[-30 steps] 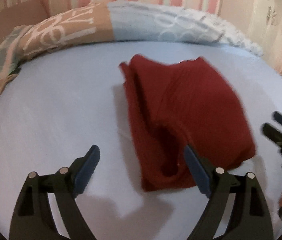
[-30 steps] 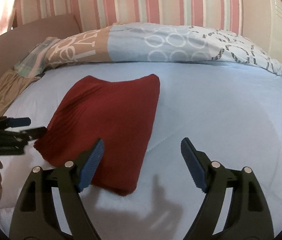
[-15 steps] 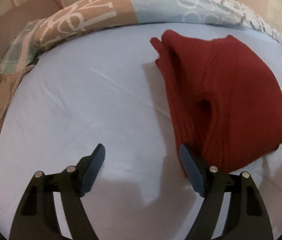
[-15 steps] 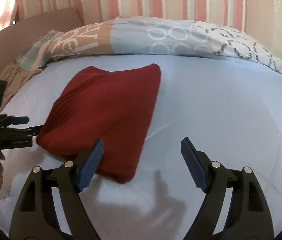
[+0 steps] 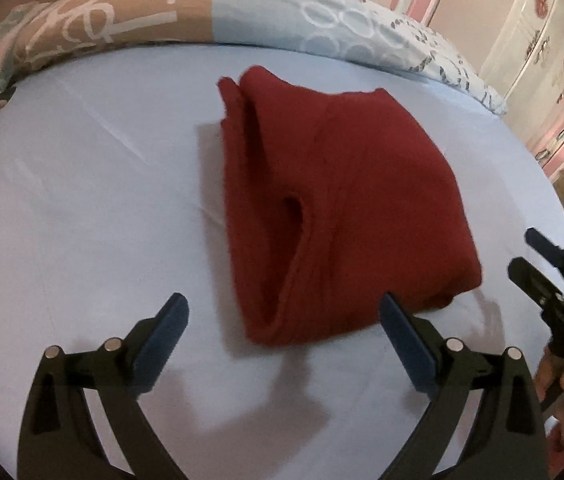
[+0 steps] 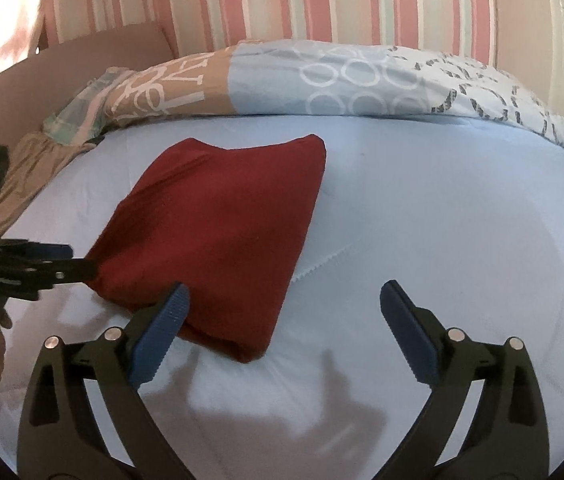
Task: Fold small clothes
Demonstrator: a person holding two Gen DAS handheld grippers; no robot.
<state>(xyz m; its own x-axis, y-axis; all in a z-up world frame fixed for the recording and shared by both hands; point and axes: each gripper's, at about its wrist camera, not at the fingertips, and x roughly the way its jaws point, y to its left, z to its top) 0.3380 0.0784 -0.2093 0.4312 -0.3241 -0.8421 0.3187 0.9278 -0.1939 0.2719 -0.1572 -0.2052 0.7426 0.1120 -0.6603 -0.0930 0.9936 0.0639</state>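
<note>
The left gripper [image 5: 284,320] has its jaws wide apart and holds nothing. The folded red garment [image 5: 346,216] lies on the light blue sheet [image 5: 81,200], just ahead of these jaws, its near edge between them. The right gripper [image 6: 284,308] is also spread wide and empty; the garment lies ahead, toward its left jaw.

- The bed [image 6: 442,220] is covered with a pale blue sheet.
- A folded dark red garment [image 6: 221,232] lies flat on the sheet.
- A patterned duvet [image 6: 322,80] is bunched along the bed's far edge.
</note>
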